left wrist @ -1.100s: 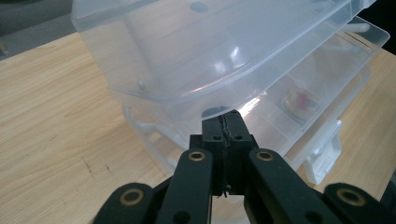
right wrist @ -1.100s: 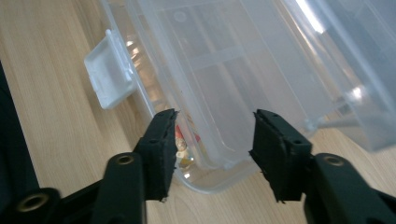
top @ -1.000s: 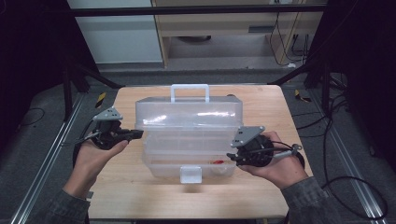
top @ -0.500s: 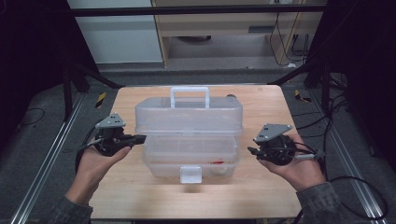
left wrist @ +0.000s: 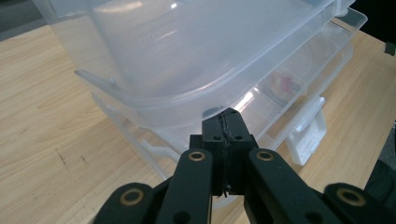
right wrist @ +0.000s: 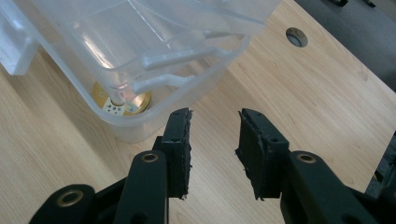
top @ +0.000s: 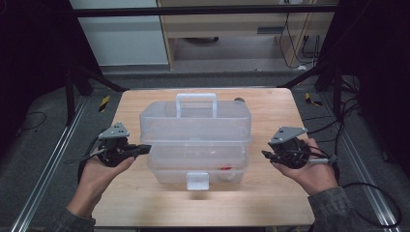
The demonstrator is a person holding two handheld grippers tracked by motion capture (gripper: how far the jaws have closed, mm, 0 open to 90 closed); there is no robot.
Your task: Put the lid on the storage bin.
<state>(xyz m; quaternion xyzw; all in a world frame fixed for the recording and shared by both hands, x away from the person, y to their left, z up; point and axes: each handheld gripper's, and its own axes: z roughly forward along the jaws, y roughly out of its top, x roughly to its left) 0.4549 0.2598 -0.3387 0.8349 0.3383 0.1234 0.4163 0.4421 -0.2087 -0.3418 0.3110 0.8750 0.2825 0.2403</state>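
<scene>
High view: clear box (top: 196, 140) between both hand-held grippers.

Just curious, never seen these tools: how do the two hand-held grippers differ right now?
The left gripper has its jaws pressed together, tips right at the clear plastic box; the right gripper has a gap between its jaws with nothing in it. In the high view, the left is at the box's side, the right stands apart on bare table. Both are black and held level, pointing at the box.

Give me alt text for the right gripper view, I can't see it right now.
The right gripper has open jaws with nothing between them, over bare wooden table, just off the corner of a clear plastic toolbox. A gold-coloured round item lies inside that corner.
</scene>
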